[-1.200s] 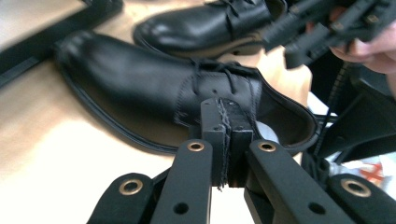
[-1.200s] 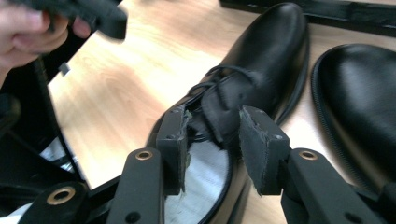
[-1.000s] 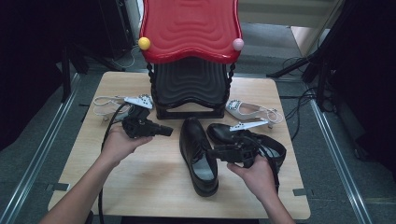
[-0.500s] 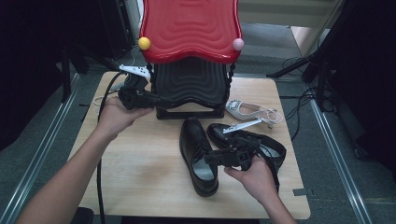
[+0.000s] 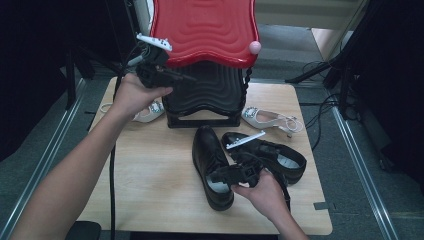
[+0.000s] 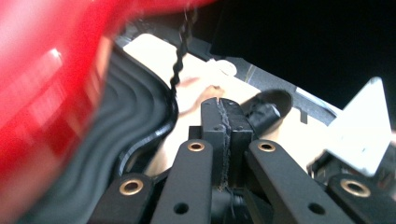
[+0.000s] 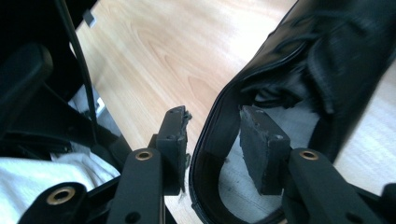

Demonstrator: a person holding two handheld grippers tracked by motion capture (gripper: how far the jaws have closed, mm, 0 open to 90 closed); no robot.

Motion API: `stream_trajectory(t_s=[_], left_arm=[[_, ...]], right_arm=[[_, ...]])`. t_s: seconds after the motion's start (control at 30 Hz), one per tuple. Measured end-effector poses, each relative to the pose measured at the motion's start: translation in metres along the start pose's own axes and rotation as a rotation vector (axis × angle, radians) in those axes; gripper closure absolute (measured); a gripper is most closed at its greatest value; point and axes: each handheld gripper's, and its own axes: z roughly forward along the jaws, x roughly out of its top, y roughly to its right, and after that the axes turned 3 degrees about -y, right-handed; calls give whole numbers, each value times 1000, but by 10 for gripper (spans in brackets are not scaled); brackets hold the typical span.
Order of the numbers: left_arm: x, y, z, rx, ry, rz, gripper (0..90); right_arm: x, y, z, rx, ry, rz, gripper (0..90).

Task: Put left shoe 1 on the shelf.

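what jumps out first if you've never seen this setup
The wavy red top of the black rack at the table's far edge grabs the eye first. In front of it lie two black shoes; the right hand-held gripper straddles the collar of the left one, while the left hand-held gripper, shut, is raised beside the rack.

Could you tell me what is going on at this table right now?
A person works with two hand-held grippers on a wooden table. The right gripper straddles the heel rim of a black shoe, one jaw inside and one outside; its jaws have just been opening. The left gripper is shut and empty, raised beside the red-topped black rack. A second black shoe lies alongside.
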Motion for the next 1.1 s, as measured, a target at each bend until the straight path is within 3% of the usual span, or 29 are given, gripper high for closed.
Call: stream_trajectory(t_s=[0.1, 0.2, 0.3, 0.4, 0.6, 0.77, 0.83, 0.9, 1.1], left_arm=[[25, -3, -2, -26, 32, 13, 900], [38, -3, -2, -24, 47, 22, 900], [53, -6, -2, 1, 46, 43, 899], [68, -17, 1, 13, 72, 22, 900], [76, -24, 10, 60, 69, 37, 900], [78, -34, 18, 103, 27, 10, 900], [79, -33, 19, 115, 35, 17, 900], [78, -32, 22, 136, 5, 35, 900], [79, -33, 23, 132, 8, 7, 900]], right_arm=[[1, 0, 10, 5, -23, 0, 623], [1, 0, 12, 4, -25, 1, 620], [1, 0, 17, 2, -37, 2, 603], [1, 0, 22, 3, -52, 2, 599], [2, -2, 29, -3, -62, 2, 606], [3, -1, 39, -5, -85, 14, 606], [4, -1, 43, -4, -92, 18, 606], [6, -1, 51, -9, -99, 27, 608], [10, 2, 59, -36, -111, 47, 622]])
